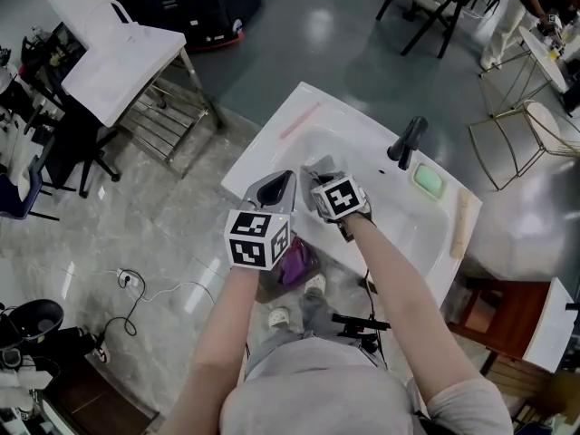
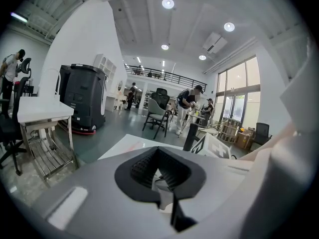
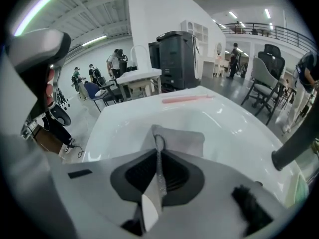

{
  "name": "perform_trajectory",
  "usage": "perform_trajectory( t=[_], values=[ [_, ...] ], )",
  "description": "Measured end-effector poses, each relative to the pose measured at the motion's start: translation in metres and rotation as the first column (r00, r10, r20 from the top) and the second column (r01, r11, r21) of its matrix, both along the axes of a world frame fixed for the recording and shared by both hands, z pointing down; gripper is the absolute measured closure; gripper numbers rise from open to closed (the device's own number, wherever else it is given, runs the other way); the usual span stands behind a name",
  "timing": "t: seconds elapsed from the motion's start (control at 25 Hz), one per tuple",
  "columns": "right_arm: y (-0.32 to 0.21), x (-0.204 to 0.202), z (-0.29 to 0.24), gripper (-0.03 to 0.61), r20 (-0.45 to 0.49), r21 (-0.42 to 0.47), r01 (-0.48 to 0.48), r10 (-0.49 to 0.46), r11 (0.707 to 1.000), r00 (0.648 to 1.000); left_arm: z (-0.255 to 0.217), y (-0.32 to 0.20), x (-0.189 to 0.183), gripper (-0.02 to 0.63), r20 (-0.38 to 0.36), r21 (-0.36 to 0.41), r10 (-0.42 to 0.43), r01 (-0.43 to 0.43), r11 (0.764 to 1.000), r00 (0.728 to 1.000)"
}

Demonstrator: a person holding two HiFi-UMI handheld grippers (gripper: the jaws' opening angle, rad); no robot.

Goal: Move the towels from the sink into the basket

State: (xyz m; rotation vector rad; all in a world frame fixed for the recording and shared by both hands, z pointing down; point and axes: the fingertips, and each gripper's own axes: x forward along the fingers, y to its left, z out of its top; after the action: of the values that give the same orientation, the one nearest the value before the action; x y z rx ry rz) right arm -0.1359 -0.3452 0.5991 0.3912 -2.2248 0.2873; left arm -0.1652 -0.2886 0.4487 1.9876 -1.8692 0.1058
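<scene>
A white sink (image 1: 385, 211) fills the middle of the head view. My right gripper (image 1: 317, 181) hangs over its near left part, shut on a fold of a grey towel (image 1: 319, 169). In the right gripper view the towel (image 3: 180, 141) spreads out beyond the jaws (image 3: 158, 149) above the basin (image 3: 234, 128), with a thin edge pinched between the pads. My left gripper (image 1: 279, 181) is beside it on the left, over the sink's near rim. Its jaws (image 2: 158, 151) look shut with nothing between them. A purple basket (image 1: 295, 263) shows below the sink's near edge, partly hidden by my arms.
A black faucet (image 1: 407, 140) stands at the sink's far side, with a green soap (image 1: 428, 182) next to it and a pink strip (image 1: 299, 120) on the left rim. A white table (image 1: 127, 62) stands to the far left. A wooden stool (image 1: 500, 314) is at right.
</scene>
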Motion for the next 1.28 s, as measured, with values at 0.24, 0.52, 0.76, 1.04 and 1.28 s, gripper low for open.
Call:
perform_trajectory(
  t=[0.24, 0.52, 0.76, 1.04, 1.28],
  values=[
    [0.007, -0.004, -0.030, 0.540, 0.070, 0.037, -0.023, 0.021, 0.999, 0.997, -0.012, 0.011, -0.003, 0.610, -0.004, 0.022, 0.000, 0.000, 1.000, 1.000],
    [0.017, -0.001, -0.061, 0.540, 0.155, 0.087, -0.056, 0.042, 0.995, 0.987, -0.024, 0.022, -0.002, 0.611, -0.011, 0.045, -0.001, 0.001, 0.999, 1.000],
    [0.027, 0.002, -0.093, 0.540, 0.244, 0.145, -0.089, 0.051, 0.985, 0.968, -0.033, 0.035, -0.003, 0.609, -0.005, 0.062, 0.001, 0.000, 0.998, 1.000],
    [0.043, 0.008, -0.121, 0.540, 0.316, 0.215, -0.120, 0.047, 0.969, 0.948, -0.042, 0.048, 0.000, 0.609, -0.006, 0.082, 0.013, -0.013, 0.997, 1.000],
    [0.059, 0.018, -0.145, 0.541, 0.396, 0.254, -0.164, 0.053, 0.953, 0.917, -0.050, 0.062, 0.006, 0.609, -0.001, 0.098, 0.027, -0.027, 0.995, 1.000]
  ],
)
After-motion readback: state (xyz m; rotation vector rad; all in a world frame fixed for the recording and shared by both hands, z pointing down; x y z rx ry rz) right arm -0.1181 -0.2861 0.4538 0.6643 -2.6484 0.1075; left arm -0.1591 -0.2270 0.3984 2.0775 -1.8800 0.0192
